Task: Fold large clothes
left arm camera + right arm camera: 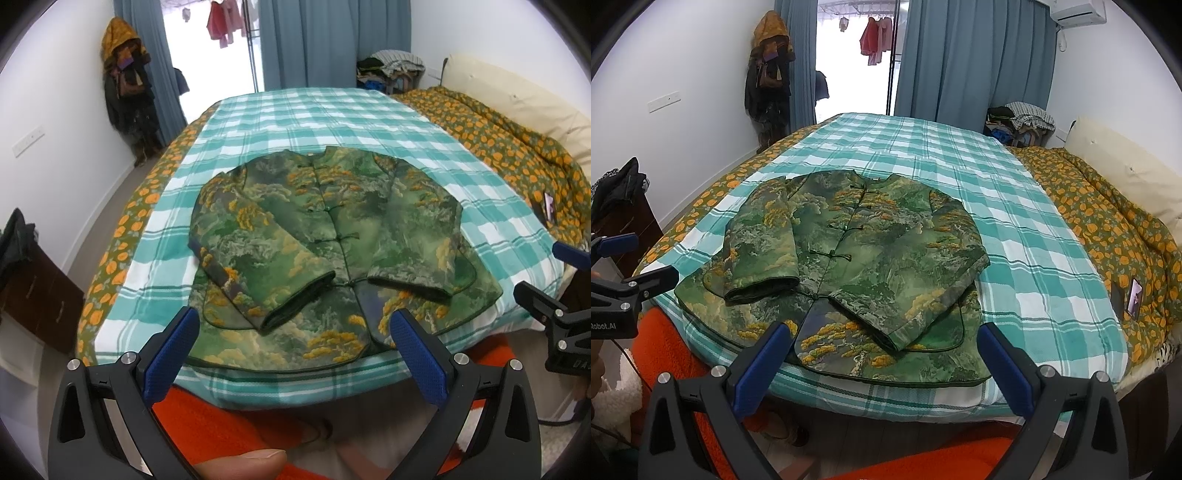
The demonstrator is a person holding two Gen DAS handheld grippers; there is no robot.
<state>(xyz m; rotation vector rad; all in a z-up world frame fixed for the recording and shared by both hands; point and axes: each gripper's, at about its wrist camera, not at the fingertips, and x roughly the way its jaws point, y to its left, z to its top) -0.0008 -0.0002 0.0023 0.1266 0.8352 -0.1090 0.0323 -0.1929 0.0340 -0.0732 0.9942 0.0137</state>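
A green jacket [325, 240] with yellow tree patterns and knot buttons lies face up on the teal checked bedspread [332, 122], both sleeves folded across its front. Its hem reaches the near edge of the bed. My left gripper [295, 325] hangs open just above the hem, holding nothing. In the right wrist view the same jacket [857, 258] lies left of centre, and my right gripper [882, 339] is open over its lower right hem, empty. Each gripper shows at the edge of the other's view: the right gripper [554, 288] and the left gripper [631, 262].
An orange-flowered quilt [1108, 229] is bunched along the right side of the bed, with a phone [1136, 299] on it. A dark dresser [33, 295] stands at the left. Clothes hang in the far corner [125, 85]. Orange fabric [229, 417] lies below the bed edge.
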